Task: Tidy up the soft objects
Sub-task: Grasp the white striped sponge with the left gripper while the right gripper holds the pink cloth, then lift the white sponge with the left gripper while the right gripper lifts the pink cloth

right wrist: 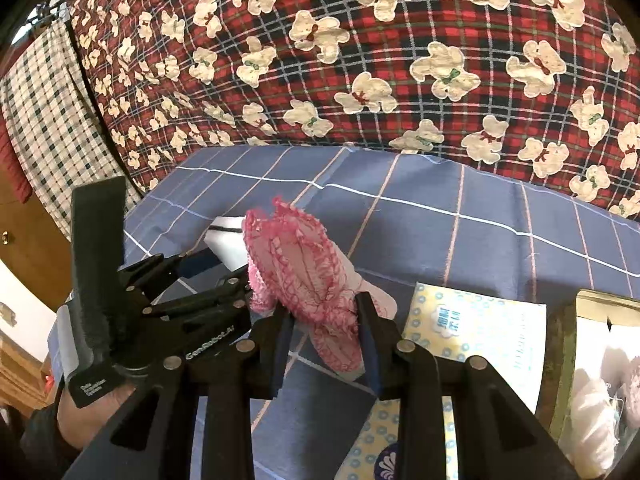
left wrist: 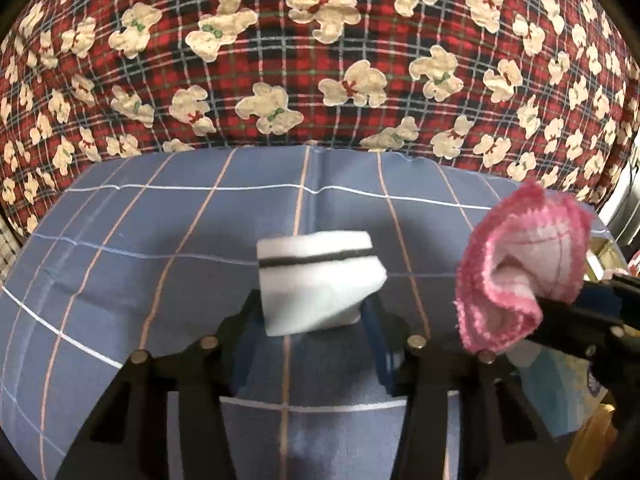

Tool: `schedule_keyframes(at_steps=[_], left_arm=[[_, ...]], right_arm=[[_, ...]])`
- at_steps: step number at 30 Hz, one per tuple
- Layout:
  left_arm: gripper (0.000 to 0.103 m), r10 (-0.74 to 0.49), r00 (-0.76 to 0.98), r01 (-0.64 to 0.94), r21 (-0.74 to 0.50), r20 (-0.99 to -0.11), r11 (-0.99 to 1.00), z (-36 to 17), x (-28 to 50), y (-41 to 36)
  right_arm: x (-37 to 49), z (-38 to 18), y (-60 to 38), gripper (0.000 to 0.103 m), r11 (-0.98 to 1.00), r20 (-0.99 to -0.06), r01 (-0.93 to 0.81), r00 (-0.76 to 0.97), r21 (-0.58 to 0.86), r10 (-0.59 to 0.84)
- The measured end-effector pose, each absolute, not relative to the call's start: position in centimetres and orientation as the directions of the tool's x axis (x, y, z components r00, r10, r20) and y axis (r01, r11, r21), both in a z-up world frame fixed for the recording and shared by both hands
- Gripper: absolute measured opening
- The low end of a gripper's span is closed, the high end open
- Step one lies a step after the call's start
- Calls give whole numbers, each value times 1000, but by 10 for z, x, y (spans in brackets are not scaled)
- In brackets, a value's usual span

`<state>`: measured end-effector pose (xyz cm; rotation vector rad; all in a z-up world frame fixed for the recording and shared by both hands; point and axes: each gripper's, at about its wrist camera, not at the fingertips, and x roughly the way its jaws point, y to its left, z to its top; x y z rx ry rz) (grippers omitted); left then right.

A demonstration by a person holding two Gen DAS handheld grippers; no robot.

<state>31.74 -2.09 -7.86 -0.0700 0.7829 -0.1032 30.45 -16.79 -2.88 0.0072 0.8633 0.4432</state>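
Sponge first: a white rectangular foam sponge with a thin black stripe (left wrist: 316,280) sits between the 2 fingers of my left gripper (left wrist: 312,312). The jaws are narrowed around its lower end and both pads touch its sides, so I read this as a pinch on the sponge. Its upper part juts out past the fingertips, tilted, above the blue checked bedsheet with white and pink lines (left wrist: 160,240). Whether its underside touches the sheet I cannot tell.

My right gripper (right wrist: 326,320) is pressed in on a crumpled pink fuzzy cloth with a darker pink frilled edge (right wrist: 304,276). The cloth bulges up and out between the 2 fingers, bunched into folds, and hangs clear of the sheet. In the left wrist view the same cloth shows at the right side, held at the tip of the right gripper's black fingers, well apart from the sponge.

In the right wrist view the left gripper reaches in from the left, with a hand (right wrist: 92,408) under its black handle, and a corner of the white sponge peeks out behind the pink cloth.

Beyond the sheet rises a red plaid quilt printed with cream teddy bears (left wrist: 320,60). By the right gripper lies a pale yellow and white printed packet (right wrist: 480,328), and beside it an open box with a gold-coloured rim (right wrist: 568,344) holding white soft items.
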Motion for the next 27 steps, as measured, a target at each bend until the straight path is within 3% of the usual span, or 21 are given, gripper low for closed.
schedule_keyframes(at_steps=[13,27], left_arm=[[47,-157,749,67,-162,-644,985,-72,279,-13],[47,-104,794,27,-136,-598,990,-65,266,-12]], right_arm=[[303,-25,-166,34,911,-718,-381,588,160,372],[304,-29,-158,34,895,-738,-418,553,155,386]])
